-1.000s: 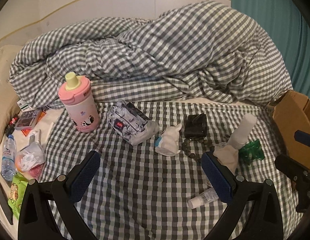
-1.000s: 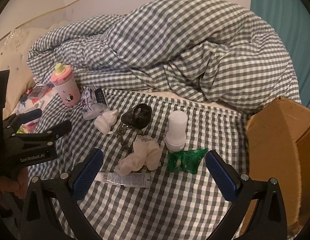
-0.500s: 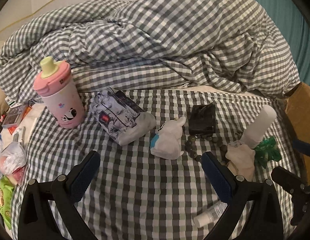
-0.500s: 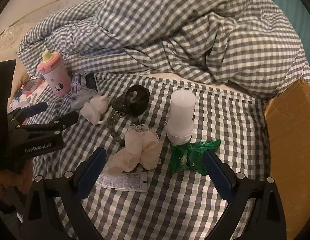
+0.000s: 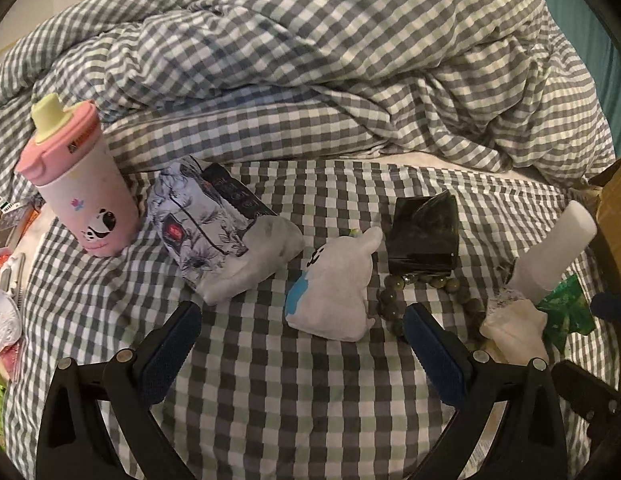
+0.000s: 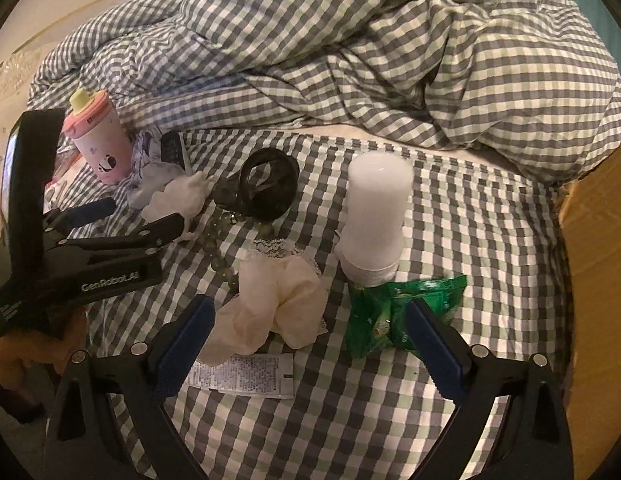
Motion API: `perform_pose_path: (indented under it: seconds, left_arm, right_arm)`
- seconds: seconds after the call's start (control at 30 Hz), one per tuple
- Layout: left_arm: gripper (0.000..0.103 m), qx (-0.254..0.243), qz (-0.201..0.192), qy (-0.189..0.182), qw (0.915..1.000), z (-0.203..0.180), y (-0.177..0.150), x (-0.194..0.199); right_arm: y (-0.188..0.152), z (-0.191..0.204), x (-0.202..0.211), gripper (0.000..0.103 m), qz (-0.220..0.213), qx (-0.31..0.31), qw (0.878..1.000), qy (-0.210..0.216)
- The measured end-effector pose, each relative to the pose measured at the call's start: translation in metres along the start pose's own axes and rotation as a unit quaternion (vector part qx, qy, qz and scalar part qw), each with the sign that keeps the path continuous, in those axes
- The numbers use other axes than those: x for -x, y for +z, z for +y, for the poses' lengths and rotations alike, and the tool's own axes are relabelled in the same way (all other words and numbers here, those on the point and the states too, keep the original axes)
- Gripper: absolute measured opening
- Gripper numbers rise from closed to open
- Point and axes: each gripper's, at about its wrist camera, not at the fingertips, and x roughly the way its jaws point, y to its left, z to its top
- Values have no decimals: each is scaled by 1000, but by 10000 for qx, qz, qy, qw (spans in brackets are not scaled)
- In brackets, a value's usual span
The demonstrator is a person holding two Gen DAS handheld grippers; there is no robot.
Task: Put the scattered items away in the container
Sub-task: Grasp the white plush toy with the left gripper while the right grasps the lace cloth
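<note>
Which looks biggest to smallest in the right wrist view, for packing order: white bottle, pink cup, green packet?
1. white bottle
2. green packet
3. pink cup, though it stands farther away, so its rank is unsure.

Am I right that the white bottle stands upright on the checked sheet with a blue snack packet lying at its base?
Not quite: the packet is green, not blue, as the right wrist view shows. The white bottle does stand upright on the checked sheet with that packet at its base.

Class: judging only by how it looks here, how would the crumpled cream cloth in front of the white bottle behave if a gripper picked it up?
The cream cloth lies bunched in soft folds, so it probably flops and sags. It looks thin, so likely light and unlikely to roll.
</note>
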Motion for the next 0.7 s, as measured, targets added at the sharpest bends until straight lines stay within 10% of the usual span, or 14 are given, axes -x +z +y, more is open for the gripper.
perform_pose_path:
  seconds: [0.5,0.7]
  left_arm:
    - [95,17,196,54,9998,1,-1,-35]
    - [54,72,280,6,9996,2,-3,-42]
  right_arm:
    - [5,6,-23,89,216,46,9996,153]
    - [4,7,-31,86,276,10,9995,150]
